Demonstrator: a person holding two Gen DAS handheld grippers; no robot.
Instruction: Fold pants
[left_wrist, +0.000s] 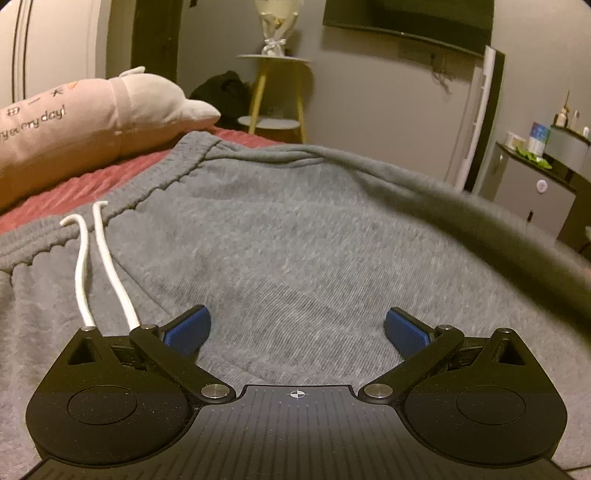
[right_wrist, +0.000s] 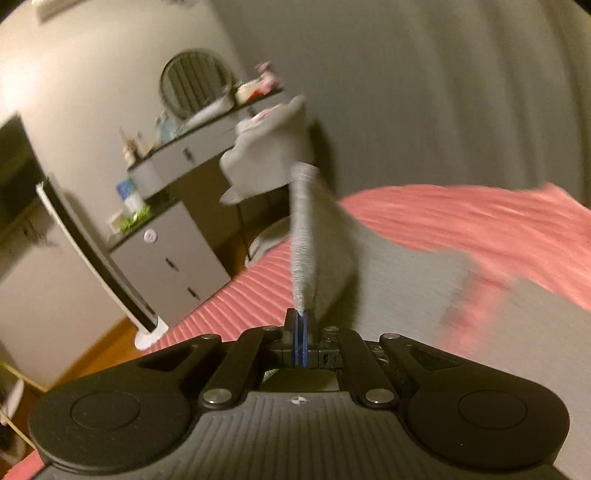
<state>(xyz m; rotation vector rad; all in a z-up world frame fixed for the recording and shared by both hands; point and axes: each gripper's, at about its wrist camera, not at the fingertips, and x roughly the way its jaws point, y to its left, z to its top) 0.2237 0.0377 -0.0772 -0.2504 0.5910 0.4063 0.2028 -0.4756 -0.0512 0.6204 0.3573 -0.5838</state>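
The left gripper hangs low over the grey sweatpants, its blue fingers spread wide apart with only flat cloth under them. The pants lie on a red ribbed bedspread, with two white drawstrings coming down from the waistband. Behind it rests a pink pillow. The right gripper has its fingers clenched on a ribbed cuff of the pants, and the leg is lifted above the bed. Farther off stands a grey drawer cabinet.
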